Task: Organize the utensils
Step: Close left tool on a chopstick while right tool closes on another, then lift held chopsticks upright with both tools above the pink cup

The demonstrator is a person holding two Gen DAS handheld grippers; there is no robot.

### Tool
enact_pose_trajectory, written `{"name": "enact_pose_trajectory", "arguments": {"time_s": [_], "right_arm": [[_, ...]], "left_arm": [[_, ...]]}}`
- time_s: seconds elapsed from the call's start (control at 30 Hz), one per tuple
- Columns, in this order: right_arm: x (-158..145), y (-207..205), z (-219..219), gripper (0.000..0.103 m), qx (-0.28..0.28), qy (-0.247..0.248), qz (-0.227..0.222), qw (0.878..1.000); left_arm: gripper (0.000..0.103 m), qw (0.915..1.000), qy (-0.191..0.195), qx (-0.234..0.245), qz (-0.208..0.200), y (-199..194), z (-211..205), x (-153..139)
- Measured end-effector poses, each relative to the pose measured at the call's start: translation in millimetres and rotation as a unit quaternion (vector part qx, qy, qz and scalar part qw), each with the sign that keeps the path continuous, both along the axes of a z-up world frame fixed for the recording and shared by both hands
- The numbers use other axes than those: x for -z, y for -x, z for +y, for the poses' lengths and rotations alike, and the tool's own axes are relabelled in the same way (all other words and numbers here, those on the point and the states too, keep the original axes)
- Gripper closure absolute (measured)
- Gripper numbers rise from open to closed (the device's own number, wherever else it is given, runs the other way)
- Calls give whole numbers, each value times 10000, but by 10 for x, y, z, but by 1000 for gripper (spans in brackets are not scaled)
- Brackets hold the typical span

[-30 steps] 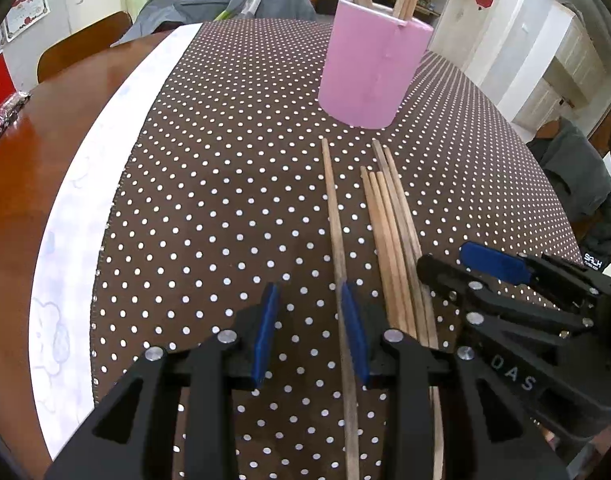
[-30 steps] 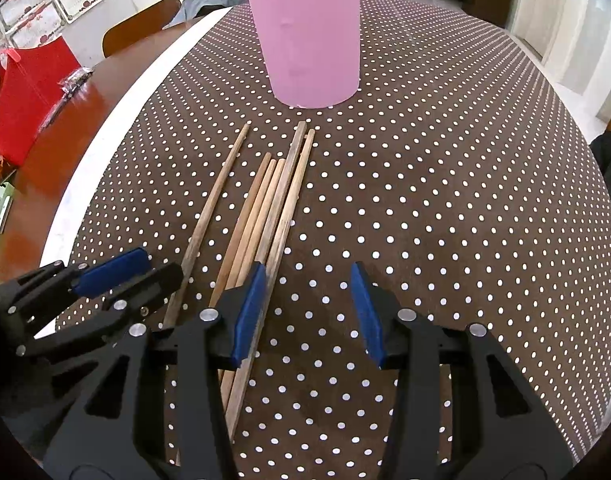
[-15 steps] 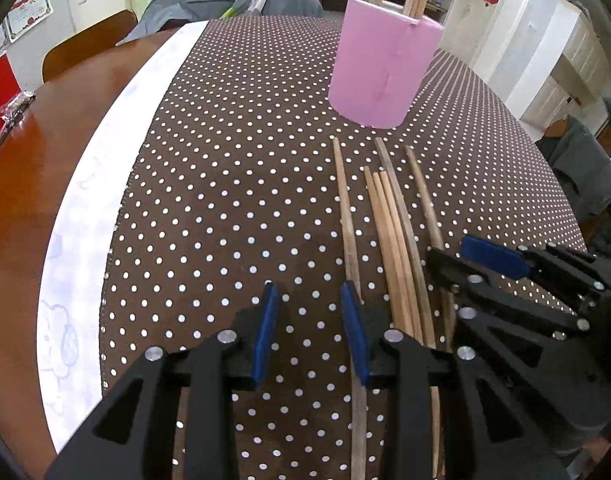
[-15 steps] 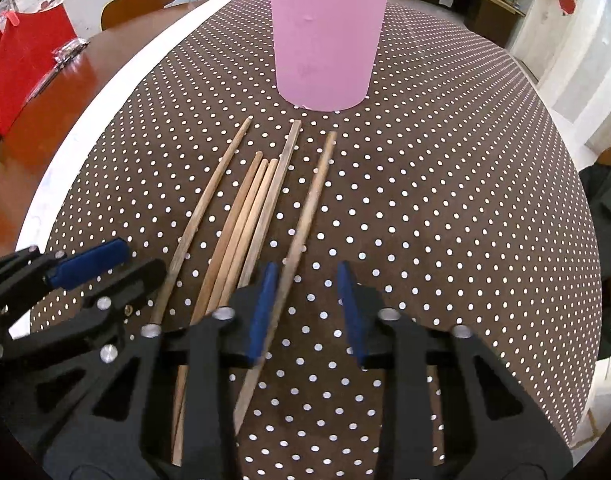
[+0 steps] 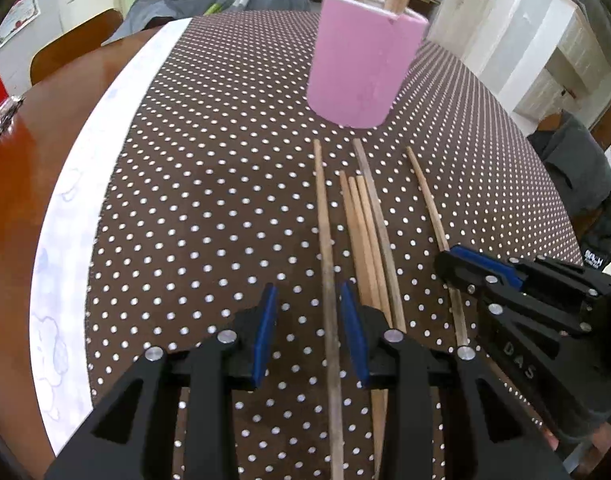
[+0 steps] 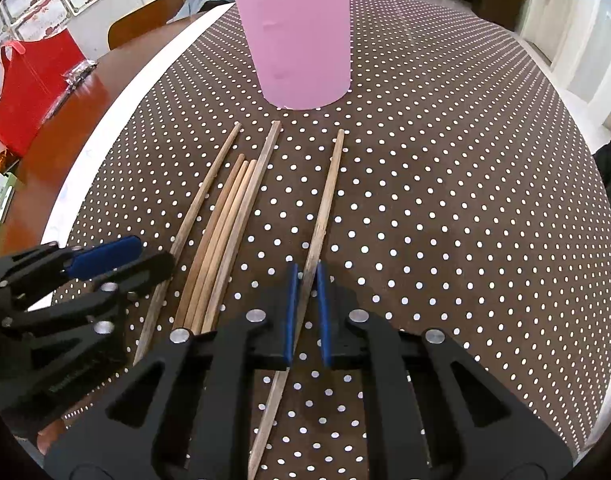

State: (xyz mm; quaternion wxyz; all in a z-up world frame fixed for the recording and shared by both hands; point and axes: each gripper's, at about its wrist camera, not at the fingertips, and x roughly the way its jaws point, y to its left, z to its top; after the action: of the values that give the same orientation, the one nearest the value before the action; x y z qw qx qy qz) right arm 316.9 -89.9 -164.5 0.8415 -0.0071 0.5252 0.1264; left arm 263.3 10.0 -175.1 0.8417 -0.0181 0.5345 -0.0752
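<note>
Several wooden chopsticks lie side by side on the brown polka-dot tablecloth [image 5: 209, 184]. A pink holder [image 5: 361, 68] with chopsticks standing in it is beyond them; it also shows in the right wrist view [image 6: 301, 40]. My left gripper [image 5: 308, 332] is open, its jaws on either side of the leftmost chopstick [image 5: 323, 216]. My right gripper [image 6: 305, 304] is shut on the rightmost chopstick [image 6: 329, 188], which lies apart from the bundle [image 6: 229, 216]. The right gripper also shows in the left wrist view [image 5: 517, 292], and the left gripper in the right wrist view [image 6: 117, 260].
The cloth's white border [image 5: 89, 168] runs along the left over the bare wooden table [image 5: 21, 168]. A red bag [image 6: 25, 88] stands on the table's left side. A wooden chair [image 6: 145, 16] and grey clothing [image 5: 209, 0] are behind the table.
My right gripper slid one chopstick rightward away from the bundle and closed on it. My left gripper moved so the leftmost chopstick sits between its open jaws.
</note>
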Motion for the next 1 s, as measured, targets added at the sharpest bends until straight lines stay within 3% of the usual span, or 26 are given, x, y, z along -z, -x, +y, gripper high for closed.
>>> {"name": "enact_pose_trajectory", "arguments": {"time_s": [0.13,0.23,0.27,0.47,0.73,0.93,1.0], "right_arm": [[0,9,-121,93,4,-155,31,9999],[-12,85,-238,94,13,-251,45,9997],[-20,90,-269,94,16,-269,33,9996],[-96,175,-475,97,79,-457,-108,9989],[-376,283,-926,97,137,-890,-459,9949],[-779,440,-1289,97,230,-1280,-990,9866],[-938,492,-1386,97,275,-1404,-1262,9816]], "left_arm": [[71,10000,-83,-9,12,-94,-64,21],[94,9995,-316,-28,-24,-165,-108,31],[96,9993,-368,-32,-44,-184,-116,37],[97,9998,-37,-74,-163,-190,-33,-6],[97,9925,584,278,-1033,52,-106,-415],[97,9760,978,500,-1879,178,-202,-880],[97,9667,1103,507,-2254,213,-220,-1029]]}}
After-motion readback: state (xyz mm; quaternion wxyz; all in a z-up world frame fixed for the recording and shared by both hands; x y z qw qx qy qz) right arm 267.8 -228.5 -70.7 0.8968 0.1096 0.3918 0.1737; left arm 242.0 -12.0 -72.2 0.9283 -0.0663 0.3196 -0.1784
